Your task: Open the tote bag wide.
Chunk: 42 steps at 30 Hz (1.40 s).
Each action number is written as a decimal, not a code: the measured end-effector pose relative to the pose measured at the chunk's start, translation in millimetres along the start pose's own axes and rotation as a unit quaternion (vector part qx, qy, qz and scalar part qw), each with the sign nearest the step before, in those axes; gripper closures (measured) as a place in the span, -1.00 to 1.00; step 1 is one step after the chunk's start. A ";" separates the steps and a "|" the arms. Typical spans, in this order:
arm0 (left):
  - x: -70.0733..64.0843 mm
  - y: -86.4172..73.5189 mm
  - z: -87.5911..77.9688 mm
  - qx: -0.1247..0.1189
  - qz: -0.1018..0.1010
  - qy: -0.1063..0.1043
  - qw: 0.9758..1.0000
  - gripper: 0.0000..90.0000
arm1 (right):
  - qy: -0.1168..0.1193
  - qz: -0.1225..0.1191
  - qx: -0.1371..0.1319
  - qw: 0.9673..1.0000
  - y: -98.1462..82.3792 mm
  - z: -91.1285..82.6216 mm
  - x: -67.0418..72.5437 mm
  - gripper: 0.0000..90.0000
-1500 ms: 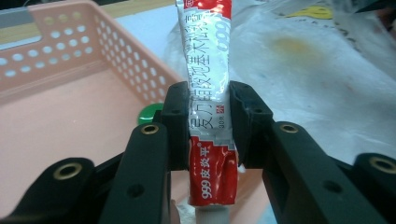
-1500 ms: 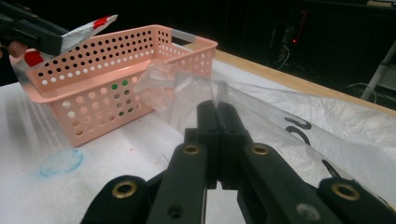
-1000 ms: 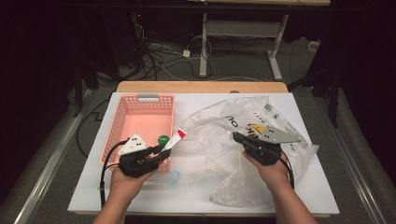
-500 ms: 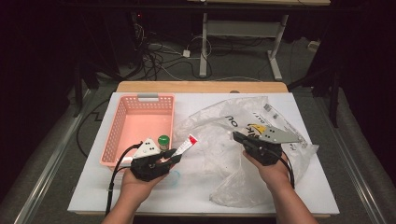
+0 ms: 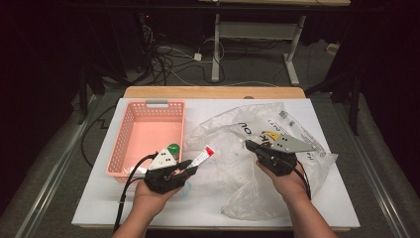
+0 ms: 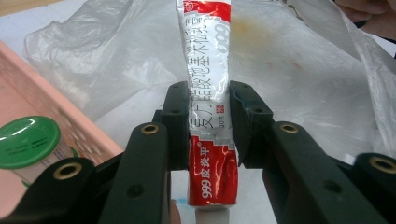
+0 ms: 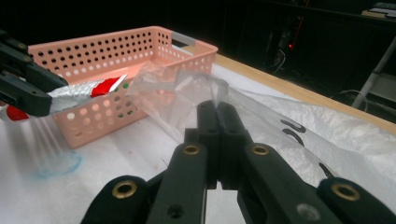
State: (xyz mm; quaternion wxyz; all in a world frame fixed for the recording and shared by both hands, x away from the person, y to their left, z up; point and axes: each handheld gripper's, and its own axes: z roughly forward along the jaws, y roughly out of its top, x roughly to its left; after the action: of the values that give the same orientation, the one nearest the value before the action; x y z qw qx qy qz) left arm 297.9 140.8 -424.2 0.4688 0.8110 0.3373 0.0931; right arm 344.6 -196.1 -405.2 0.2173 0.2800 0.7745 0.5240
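A: Where was the tube (image 6: 210,116)?

B: Red-and-white ointment tube, clamped betw. the fingers of the left gripper (image 5: 189,167). Pads pressed its flat sides mid-length; crimped end stuck out past the fingertips, cap end sat back toward the hand.

A: Relative to the basket (image 5: 130,130)?

B: Just off the pink basket's near right corner, above the white table (image 5: 198,203), tip angled up and away from the basket, toward the plastic bag (image 5: 233,141). Not inside the basket.

A: Anything in the basket?

B: A small bottle w/ a green cap (image 5: 173,148), standing at the near right corner of the basket, close to the left gripper.

A: Right gripper (image 5: 251,146)?

B: Fingers fully closed, pinching a fold of the clear bag's film (image 7: 205,91). It sat well to the right of the basket, w/ the bag's crumpled bulk betw. them. Bag spread over the table on the side of the basket away from its left wall, black lettering on it.

A: Hands?

B: Left hand (image 5: 151,198) came in nearer than the basket's near wall; right hand (image 5: 282,178) lay over the bag.
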 end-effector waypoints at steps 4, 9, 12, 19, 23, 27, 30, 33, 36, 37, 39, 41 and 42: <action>-2.4 1.6 5.9 0.002 0.004 -0.003 1.000 0.51 | -0.002 0.000 0.006 1.000 1.8 -0.1 -3.2 1.00; -4.7 4.5 16.0 0.012 0.004 -0.007 1.000 0.51 | 0.002 0.000 -0.009 1.000 -0.4 -3.7 -1.7 1.00; -7.2 6.5 23.3 0.014 0.004 -0.012 1.000 0.51 | 0.006 0.013 -0.011 1.000 -2.7 -3.2 -4.8 1.00; -18.2 15.0 42.8 0.018 0.015 -0.018 1.000 0.51 | 0.007 0.012 -0.017 1.000 -2.5 -5.7 -5.8 1.00; -23.7 19.8 57.7 0.018 0.015 -0.025 0.999 0.51 | 0.005 0.015 -0.020 1.000 -1.8 -7.8 -6.6 1.00; -27.9 24.2 68.6 0.019 0.018 -0.027 0.999 0.51 | 0.004 0.014 -0.021 1.000 -1.7 -9.3 -7.4 1.00; -28.4 27.6 74.0 0.019 0.018 -0.026 0.999 0.51 | 0.005 0.012 -0.023 1.000 -1.4 -10.1 -8.1 1.00; -28.4 30.6 79.0 0.021 0.020 -0.026 0.999 0.51 | 0.004 0.016 -0.024 1.000 -1.2 -10.6 -8.2 1.00; -28.9 33.4 83.8 0.022 0.023 -0.025 0.999 0.51 | 0.004 0.016 -0.023 1.000 -1.0 -10.7 -7.9 1.00; -29.3 34.7 85.8 0.022 0.024 -0.025 0.999 0.51 | 0.004 0.015 -0.022 1.000 -0.8 -10.9 -7.6 1.00; -29.6 36.4 88.8 0.024 0.025 -0.025 0.999 0.51 | 0.004 0.012 -0.024 1.000 -0.3 -11.3 -7.8 1.00; -30.1 38.1 92.6 0.027 0.026 -0.025 0.999 0.51 | 0.005 0.014 -0.025 1.000 0.0 -12.1 -7.7 1.00; -30.3 38.9 94.5 0.029 0.027 -0.025 0.999 0.51 | 0.005 0.012 -0.025 1.000 0.2 -12.2 -7.8 1.00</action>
State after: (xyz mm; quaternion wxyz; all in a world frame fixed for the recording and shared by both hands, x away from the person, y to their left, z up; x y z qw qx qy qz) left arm 337.0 42.7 -438.5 0.4507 0.8351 0.3063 0.0757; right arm 342.7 -209.6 -400.3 0.2143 0.2813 0.7584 0.5475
